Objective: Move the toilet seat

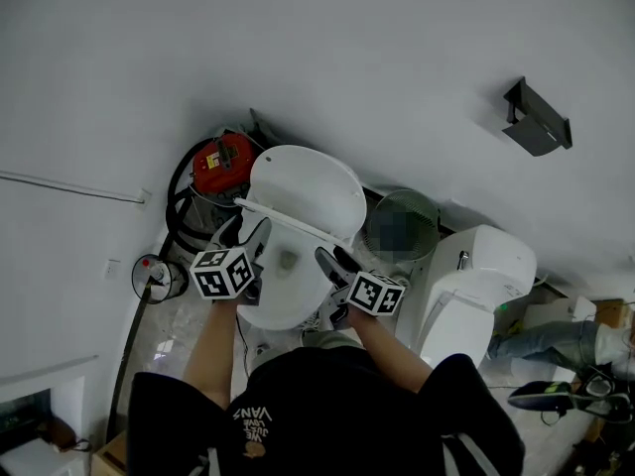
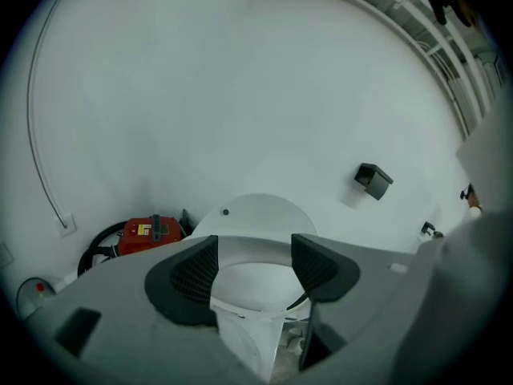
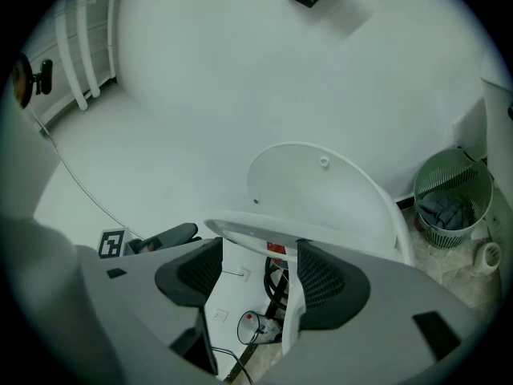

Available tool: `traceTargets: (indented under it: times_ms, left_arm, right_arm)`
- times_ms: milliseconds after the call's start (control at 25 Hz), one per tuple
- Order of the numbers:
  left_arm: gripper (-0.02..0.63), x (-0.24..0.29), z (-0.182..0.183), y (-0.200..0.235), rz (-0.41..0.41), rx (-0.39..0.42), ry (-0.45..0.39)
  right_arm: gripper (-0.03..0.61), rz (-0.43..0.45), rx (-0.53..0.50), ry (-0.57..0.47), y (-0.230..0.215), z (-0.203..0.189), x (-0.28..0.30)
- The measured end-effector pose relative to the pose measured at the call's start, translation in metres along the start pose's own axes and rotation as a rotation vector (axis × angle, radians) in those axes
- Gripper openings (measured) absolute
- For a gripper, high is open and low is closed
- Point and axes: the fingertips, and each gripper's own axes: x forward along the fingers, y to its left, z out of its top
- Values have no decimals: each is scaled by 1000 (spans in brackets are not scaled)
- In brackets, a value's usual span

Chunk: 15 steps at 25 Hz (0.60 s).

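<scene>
**White-walled washroom — seat caught half-raised**

Against the white wall (image 1: 347, 58) the lid (image 1: 310, 178) is seen standing upright. The seat (image 1: 293, 222) is poised partway up over the bowl (image 1: 288, 291), tilted, neither down nor back. The left gripper (image 2: 255, 267) and right gripper (image 3: 258, 275) are set at its front rim, one to each side. Both claws are released: the jaws stand apart with the rim running across between them, and no pad is seen clamping it. The seat appears to be borne from beneath rather than pinched. For the swing to be done well, both tips should be kept level under the rim and moved together, so that the seat is not twisted on its hinge — and it should be eased to rest, not dropped. A bin (image 1: 402, 221) stands just beside the bowl.
</scene>
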Motion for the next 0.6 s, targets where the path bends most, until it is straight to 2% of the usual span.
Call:
traceTargets:
  times_ms: [320,440,600]
  left_arm:
    - [185,-29,-4,12,114,99,-6]
    - [152,-42,-4,16,142,102,-26]
    - [37,-57,1,17,194,109,-65]
  right_arm:
    - [289,-3,-12,-27,-8,27,10]
    - [288,-10,-13,-38,-13,35,14]
    - [288,-14,-8,-50,-17,48,19]
